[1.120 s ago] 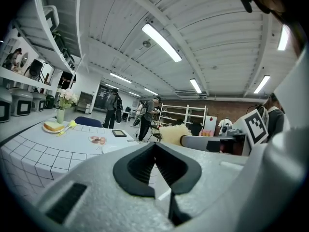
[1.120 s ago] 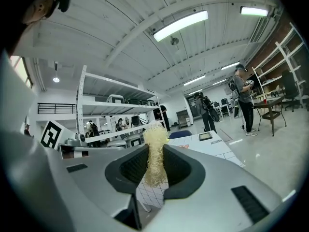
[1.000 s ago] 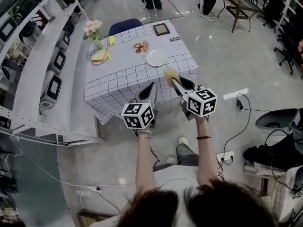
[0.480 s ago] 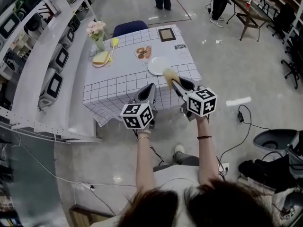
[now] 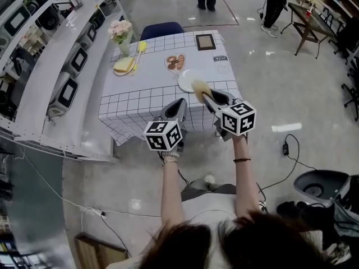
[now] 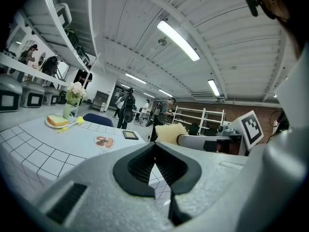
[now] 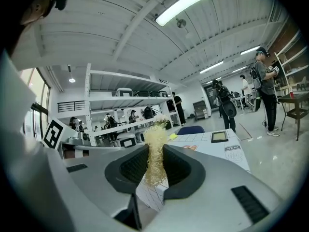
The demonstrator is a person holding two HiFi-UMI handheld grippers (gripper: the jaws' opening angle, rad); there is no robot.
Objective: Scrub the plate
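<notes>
Grippers held short of the grid-clothed desk (image 5: 140, 102)
The right gripper (image 5: 206, 96) fingers pinch a yellow fibrous scrub pad (image 5: 199, 87); the left gripper (image 5: 180, 102) fingers are pressed together. The round white plate (image 5: 185, 78) sits by the desk's near right edge, with open grey floor (image 5: 280, 94) rightward; the desk has drawn nearer.

A glossy pale grey floor (image 5: 269, 66) spreads round a surface draped in a white cloth with a black grid (image 5: 140, 97). A dark blue chair (image 5: 161, 30) is tucked at its far side. Long white shelving (image 5: 42, 66) carrying boxy appliances runs along the left. A dark wooden table (image 5: 310, 10) stands far right. A black cable (image 5: 286, 149) trails over the floor. Fluorescent tubes (image 6: 177, 40) light a white ribbed ceiling (image 6: 231, 47).
</notes>
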